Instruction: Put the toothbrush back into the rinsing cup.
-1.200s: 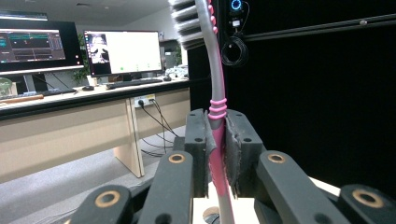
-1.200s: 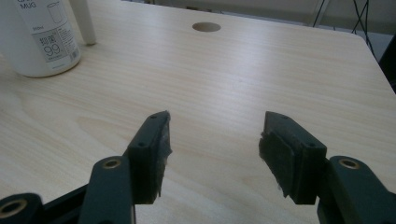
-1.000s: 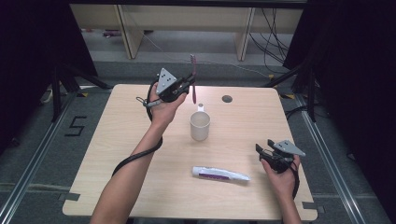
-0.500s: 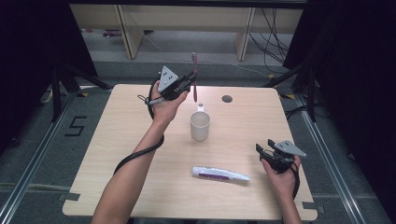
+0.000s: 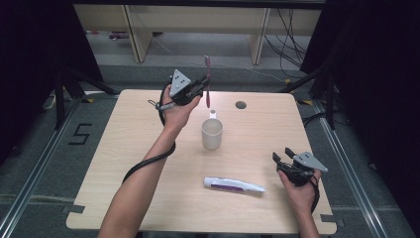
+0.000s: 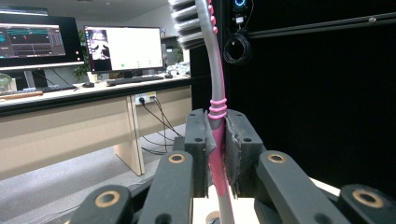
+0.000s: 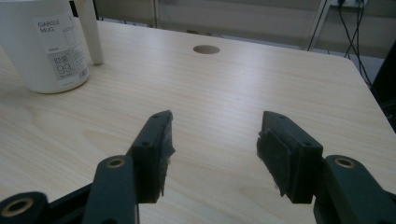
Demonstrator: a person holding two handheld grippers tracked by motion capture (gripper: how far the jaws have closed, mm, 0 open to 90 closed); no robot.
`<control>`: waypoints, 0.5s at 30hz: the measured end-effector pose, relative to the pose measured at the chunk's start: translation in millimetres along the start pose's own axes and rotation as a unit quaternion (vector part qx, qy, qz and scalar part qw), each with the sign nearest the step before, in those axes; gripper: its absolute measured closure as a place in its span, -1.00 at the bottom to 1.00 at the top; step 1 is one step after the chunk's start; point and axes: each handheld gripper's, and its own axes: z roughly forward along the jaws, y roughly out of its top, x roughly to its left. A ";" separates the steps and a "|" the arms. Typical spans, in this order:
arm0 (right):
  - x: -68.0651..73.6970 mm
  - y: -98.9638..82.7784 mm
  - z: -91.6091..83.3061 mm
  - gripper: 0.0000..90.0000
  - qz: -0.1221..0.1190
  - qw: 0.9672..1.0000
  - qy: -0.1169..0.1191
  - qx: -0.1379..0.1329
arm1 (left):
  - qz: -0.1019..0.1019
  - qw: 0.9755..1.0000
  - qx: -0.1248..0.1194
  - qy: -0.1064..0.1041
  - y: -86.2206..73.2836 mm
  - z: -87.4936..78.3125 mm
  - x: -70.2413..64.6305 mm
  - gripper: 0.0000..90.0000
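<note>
While the left gripper (image 5: 202, 89) is held up over the far left part of the table (image 5: 124, 163), a pink toothbrush (image 5: 207, 82) is clamped betw. its pads, upright, bristle head at top. Seen in the left gripper view, the toothbrush (image 6: 215, 121) handle is pinched tight betw. both pads, w/ the grey neck and bristles rising above them.

A white mug (image 5: 212, 134) is stood near the table's middle, just below and right of the toothbrush, not touching it. A toothpaste tube (image 5: 234, 185) is laid flat on the near part of the table, well apart from the mug.

The right gripper (image 5: 281, 157) is held low at the near right edge, jaws apart w/ nothing betw. them; they've just been closing a bit. Bare wood is seen betw. the pads in the right gripper view (image 7: 212, 149), w/ the mug (image 7: 44, 46) at far left.
</note>
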 end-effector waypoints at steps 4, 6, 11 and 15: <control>3.7 -0.1 -1.8 -0.02 0.019 1.000 0.004 0.006 | -0.002 1.000 -0.002 -0.001 -1.8 3.2 0.0 0.78; 1.6 0.0 -1.4 -0.03 0.001 1.000 0.001 -0.003 | -0.004 1.000 -0.001 -0.002 -2.3 4.2 -0.1 0.78; 3.7 -0.8 -2.3 -0.03 0.011 1.000 0.000 0.000 | -0.005 1.000 -0.003 -0.002 -1.3 6.7 -0.6 0.78; 2.9 -0.8 -4.0 -0.03 0.014 1.000 0.000 -0.005 | -0.005 1.000 0.001 -0.001 -2.8 12.7 1.1 0.78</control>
